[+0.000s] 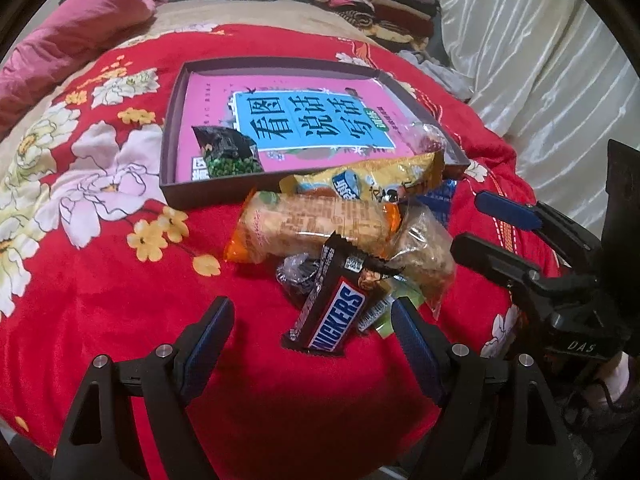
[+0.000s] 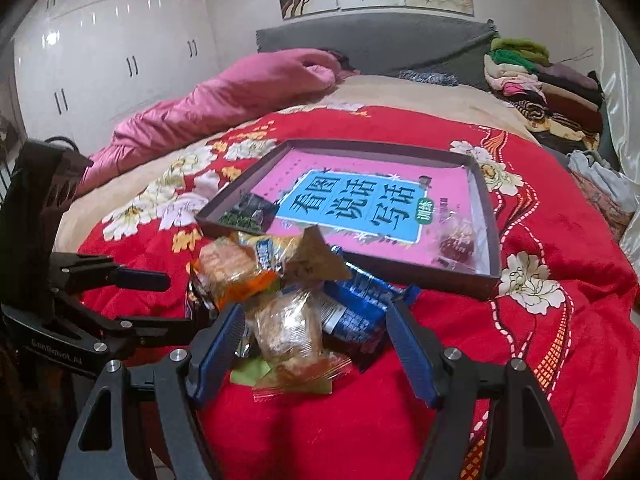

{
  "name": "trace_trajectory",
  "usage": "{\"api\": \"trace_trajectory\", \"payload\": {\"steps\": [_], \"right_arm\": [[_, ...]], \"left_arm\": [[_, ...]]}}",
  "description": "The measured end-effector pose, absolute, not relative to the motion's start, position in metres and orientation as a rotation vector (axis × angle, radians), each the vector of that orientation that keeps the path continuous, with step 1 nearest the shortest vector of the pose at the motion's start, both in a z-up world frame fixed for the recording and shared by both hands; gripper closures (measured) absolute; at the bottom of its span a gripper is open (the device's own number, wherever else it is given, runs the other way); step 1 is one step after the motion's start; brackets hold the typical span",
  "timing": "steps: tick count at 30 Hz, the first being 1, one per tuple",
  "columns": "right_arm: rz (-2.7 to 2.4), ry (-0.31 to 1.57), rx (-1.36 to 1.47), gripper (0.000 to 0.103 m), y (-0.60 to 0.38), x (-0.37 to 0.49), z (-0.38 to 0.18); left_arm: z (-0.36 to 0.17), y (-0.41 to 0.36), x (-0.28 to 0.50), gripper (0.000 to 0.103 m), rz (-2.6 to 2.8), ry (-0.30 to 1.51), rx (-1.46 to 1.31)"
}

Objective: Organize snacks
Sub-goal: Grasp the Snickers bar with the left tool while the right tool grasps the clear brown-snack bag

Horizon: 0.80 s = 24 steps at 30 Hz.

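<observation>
A heap of snacks lies on the red floral blanket [image 1: 100, 288] in front of a dark shallow tray [image 1: 168, 152] lined with a pink book. My left gripper [image 1: 312, 308] is open, its fingers on either side of a Snickers bar [image 1: 332, 312] without pressing it. Behind the bar lie an orange-wrapped biscuit roll [image 1: 316, 224] and a yellow packet [image 1: 372, 182]. My right gripper [image 2: 316, 312] is open around a clear-wrapped pastry [image 2: 288, 332], with a blue packet [image 2: 356, 308] beside it. The tray [image 2: 492, 240] holds a green-black packet [image 2: 248, 212] and a clear-wrapped sweet [image 2: 456, 240].
A pink quilt [image 2: 224, 96] is bunched at the far left of the bed. Folded clothes [image 2: 540, 84] are stacked at the far right by a white curtain [image 1: 540, 60]. White wardrobes [image 2: 100, 48] stand behind. Each gripper shows in the other's view: right gripper [image 1: 468, 220], left gripper [image 2: 180, 300].
</observation>
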State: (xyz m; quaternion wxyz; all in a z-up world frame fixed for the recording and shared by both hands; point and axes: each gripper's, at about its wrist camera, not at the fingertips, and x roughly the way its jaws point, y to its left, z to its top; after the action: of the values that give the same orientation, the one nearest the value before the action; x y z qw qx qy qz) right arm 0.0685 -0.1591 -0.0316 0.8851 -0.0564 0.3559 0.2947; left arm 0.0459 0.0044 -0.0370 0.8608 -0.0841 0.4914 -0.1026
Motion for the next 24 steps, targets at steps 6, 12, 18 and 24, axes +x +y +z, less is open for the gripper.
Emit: {"api": "trace_trajectory", "payload": {"steps": [6,12,18,24], "right_arm": [[0.618,0.767,-0.139,0.030,-0.155,0.070,-0.038],[0.620,0.803,-0.149,0.030,-0.152,0.073,-0.044],[0.636,0.837,-0.187,0.030,-0.144,0.076,-0.054],[0.649,0.834,-0.212,0.034,-0.138,0.076,-0.058]], "left_arm": [[-0.039,0.003,0.046,0.025,-0.240,1.028,-0.183],[-0.042,0.002,0.048,0.036,-0.265,1.035,-0.196],[-0.044,0.005,0.050,0.040,-0.276,1.036,-0.222],[-0.047,0.005,0.052,0.043,-0.288,1.043,-0.239]]}}
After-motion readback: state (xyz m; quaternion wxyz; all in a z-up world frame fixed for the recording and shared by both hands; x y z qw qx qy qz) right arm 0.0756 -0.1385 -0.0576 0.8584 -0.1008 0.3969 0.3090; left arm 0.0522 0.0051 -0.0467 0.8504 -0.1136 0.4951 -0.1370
